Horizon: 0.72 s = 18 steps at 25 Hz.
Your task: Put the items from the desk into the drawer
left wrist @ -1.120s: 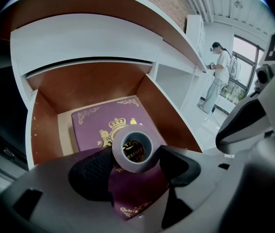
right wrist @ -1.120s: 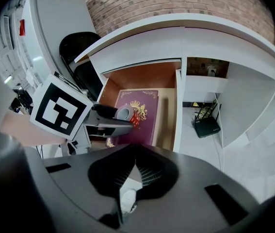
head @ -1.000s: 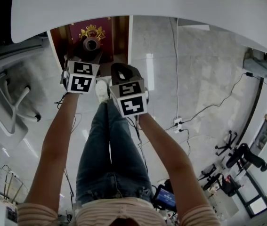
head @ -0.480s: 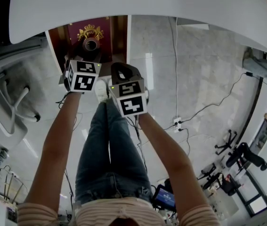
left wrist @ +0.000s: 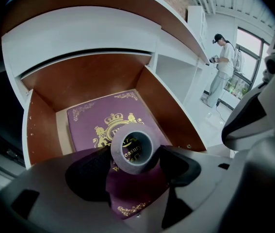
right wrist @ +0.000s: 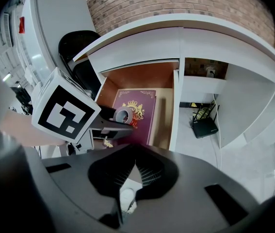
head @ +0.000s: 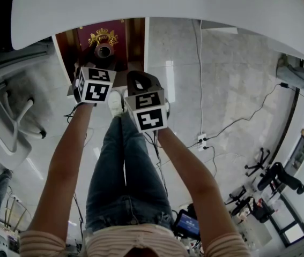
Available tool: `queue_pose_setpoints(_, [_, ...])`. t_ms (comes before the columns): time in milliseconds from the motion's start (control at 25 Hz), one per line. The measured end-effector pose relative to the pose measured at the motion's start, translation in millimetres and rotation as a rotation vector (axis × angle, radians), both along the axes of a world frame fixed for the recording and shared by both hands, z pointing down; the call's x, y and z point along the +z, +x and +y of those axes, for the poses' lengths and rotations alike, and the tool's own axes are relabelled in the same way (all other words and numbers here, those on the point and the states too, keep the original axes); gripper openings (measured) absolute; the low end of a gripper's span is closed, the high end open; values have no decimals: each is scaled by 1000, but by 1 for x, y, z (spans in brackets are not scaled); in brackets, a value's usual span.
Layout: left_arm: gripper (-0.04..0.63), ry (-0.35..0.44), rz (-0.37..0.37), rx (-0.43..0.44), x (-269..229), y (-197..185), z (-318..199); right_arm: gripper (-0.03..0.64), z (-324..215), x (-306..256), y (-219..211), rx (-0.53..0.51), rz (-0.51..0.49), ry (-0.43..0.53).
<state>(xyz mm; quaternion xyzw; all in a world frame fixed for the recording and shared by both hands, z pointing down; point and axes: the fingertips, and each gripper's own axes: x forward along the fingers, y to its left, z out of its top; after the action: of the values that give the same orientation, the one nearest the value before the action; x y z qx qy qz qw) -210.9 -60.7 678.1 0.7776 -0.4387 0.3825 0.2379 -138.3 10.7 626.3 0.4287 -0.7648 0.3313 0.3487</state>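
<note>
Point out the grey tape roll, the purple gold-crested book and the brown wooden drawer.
Grey tape roll (left wrist: 150, 148): left gripper view, its right inner wall.
Purple gold-crested book (left wrist: 81, 123): left gripper view, bare cover left of crest.
Brown wooden drawer (left wrist: 93, 79): left gripper view, its back wall.

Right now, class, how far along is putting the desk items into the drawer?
Done: a book lies in the open drawer. In hand: the left gripper holds a tape roll over that book, not yet released. The right gripper is shut and empty. Left: set the tape down; the desk shows nothing else in the head view.
</note>
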Motion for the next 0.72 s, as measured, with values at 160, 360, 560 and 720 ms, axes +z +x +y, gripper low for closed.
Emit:
queue_pose_setpoints(160, [304, 13, -2, 16, 0, 1, -3, 17, -3, 0, 1, 0, 4, 5])
queue_pose_setpoints(360, [305, 23, 3, 23, -3, 0, -4, 17, -5, 1, 1, -3, 3, 14])
queue_pose_setpoints(560, [304, 57, 54, 7, -17, 2, -12, 17, -12, 3, 3, 3, 5, 24])
queue_pose_setpoints(720, [302, 57, 96, -15, -18, 3, -13, 17, -19, 8, 6, 10, 12, 38])
